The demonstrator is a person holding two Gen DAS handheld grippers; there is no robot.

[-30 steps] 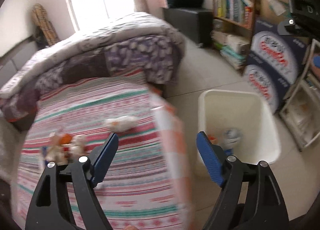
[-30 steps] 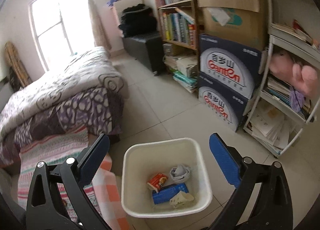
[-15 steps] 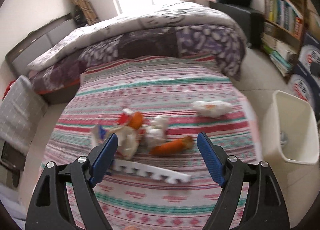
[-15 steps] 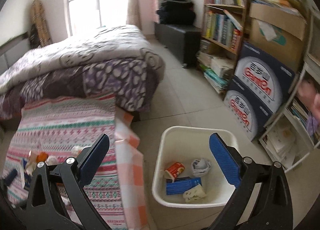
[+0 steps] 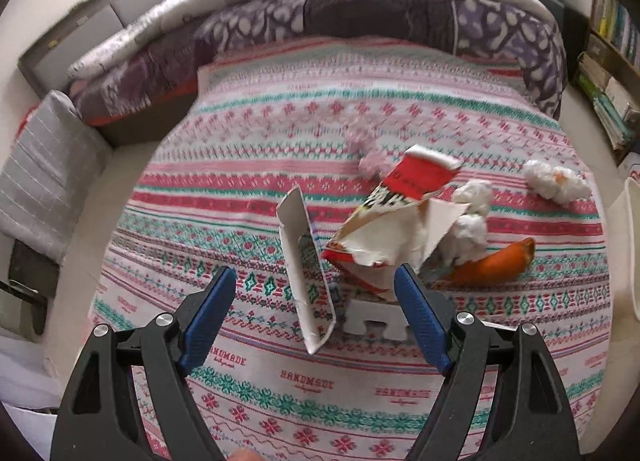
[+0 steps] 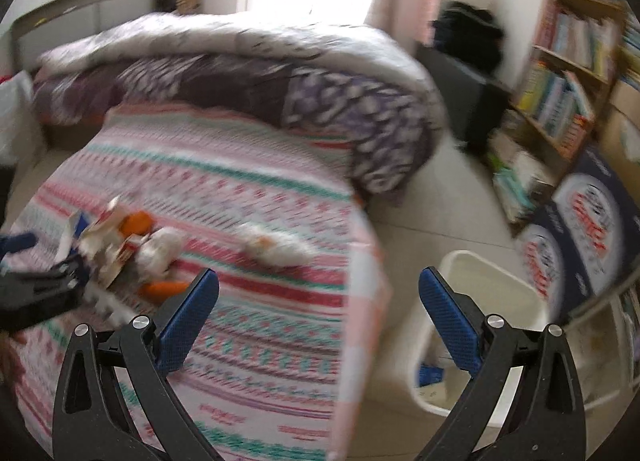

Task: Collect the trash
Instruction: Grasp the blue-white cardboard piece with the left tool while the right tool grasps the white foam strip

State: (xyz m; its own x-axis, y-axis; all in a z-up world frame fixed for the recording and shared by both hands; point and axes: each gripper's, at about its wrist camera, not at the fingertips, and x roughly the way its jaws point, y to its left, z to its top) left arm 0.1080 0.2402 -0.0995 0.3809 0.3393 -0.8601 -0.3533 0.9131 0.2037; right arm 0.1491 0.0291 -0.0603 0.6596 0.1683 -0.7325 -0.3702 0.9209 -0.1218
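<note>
Both claws are gaping empty, the left claw (image 5: pixel 310 313) hanging over the carton (image 5: pixel 394 221) on the bed (image 5: pixel 240 133), probably to grab it, the right claw (image 6: pixel 319 313) hovering between carton and bin (image 6: pixel 472 277).

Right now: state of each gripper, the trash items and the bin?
left gripper: open, empty, over the trash pile
right gripper: open, empty
torn red carton: ripped open, lying on the bed
white card strip: loose, between the left jaws, ungripped
orange peel: on the bed
crumpled tissue: on the bed, apart from pile
white bin: upright on the floor, holds some trash
</note>
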